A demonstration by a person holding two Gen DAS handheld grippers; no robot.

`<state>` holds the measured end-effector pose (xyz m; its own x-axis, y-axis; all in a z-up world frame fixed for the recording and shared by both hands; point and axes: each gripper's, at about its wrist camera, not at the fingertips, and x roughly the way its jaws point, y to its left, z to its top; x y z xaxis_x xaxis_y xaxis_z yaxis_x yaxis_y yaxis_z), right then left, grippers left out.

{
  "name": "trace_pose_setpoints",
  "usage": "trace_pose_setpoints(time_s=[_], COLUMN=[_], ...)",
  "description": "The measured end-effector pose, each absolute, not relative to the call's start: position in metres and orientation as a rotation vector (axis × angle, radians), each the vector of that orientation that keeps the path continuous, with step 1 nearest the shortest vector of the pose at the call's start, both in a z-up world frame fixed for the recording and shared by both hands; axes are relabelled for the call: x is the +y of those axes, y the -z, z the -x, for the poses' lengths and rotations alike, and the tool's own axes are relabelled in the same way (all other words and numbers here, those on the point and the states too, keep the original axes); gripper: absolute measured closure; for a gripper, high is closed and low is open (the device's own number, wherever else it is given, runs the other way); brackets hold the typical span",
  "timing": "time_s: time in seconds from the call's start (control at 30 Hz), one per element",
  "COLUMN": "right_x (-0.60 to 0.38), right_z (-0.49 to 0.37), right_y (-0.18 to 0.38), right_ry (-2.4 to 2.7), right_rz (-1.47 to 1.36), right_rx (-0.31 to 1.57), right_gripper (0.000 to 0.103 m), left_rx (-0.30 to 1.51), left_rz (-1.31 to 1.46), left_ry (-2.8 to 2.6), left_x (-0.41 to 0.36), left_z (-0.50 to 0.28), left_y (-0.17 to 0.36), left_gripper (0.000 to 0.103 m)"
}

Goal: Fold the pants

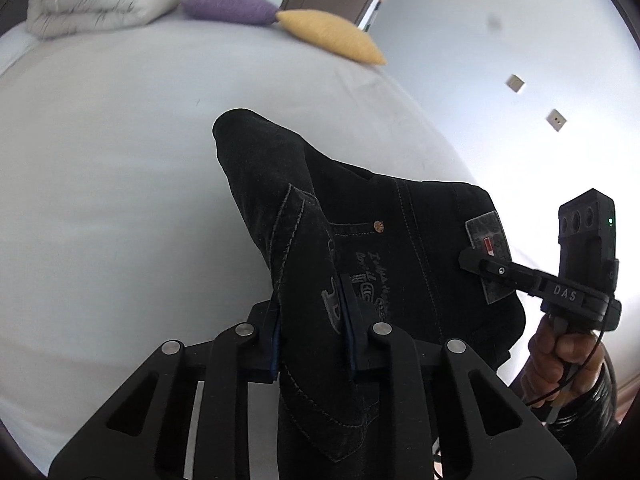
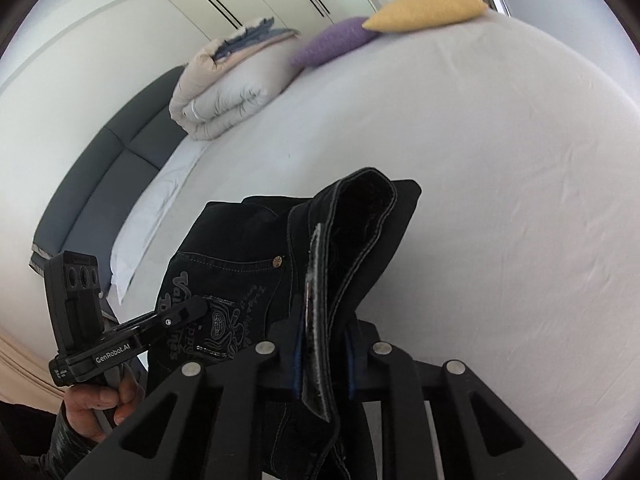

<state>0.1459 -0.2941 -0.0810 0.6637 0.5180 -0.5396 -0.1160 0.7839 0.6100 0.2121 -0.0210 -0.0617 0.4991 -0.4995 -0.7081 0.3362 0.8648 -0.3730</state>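
My left tool (image 1: pixel 312 320) is pinching a fold of the black pants (image 1: pixel 360 240) right by the embroidered back pocket, and my right tool (image 2: pixel 322 356) is clamped on the waistband edge, so both sets of pads press on denim. The cloth bunches between them and hangs off the bottom of both views, so I can't see the legs at all. The pocket stitching is script I can't read, and the waist patch (image 1: pixel 488 244) is too blurry. My right tool reads "DAS" on its side from the left camera; my left one reads "GenRobot.AI" from the right. Past the pants the white bed (image 2: pixel 500 160) is wide open, with a folded duvet (image 2: pixel 224 92), purple cushion (image 2: pixel 332 46) and yellow cushion (image 2: pixel 428 8) along the far edge.
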Motion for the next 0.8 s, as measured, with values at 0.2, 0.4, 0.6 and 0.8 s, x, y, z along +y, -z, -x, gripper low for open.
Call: trace_pose_setpoints(time_s=[0.2, 0.4, 0.6, 0.8], right_x=[-0.331, -0.358, -0.380, -0.390], right_z=[-0.183, -0.232, -0.263, -0.238], right_y=[0.066, 0.096, 0.154, 0.160], right_ry=[-0.366, -0.361, -0.306, -0.316], right_rz=[-0.566, -0.612, -0.719, -0.771], right_rx=[0.735, 0.771, 0.818, 0.719], right_gripper=[0.086, 0.086, 0.059, 0.050], left_rx=[0.873, 0.920, 0.986, 0.950], left_rz=[0.151, 0.144, 0.161, 0.215], left_ry=[0.539, 0.518, 0.483, 0.464], left_x=[-0.044, -0.061, -0.066, -0.051], left_z=[-0.262, -0.314, -0.330, -0.327], left_y=[0.046, 0.080, 0.129, 0.140], left_gripper=[0.082, 0.082, 0.065, 0.041])
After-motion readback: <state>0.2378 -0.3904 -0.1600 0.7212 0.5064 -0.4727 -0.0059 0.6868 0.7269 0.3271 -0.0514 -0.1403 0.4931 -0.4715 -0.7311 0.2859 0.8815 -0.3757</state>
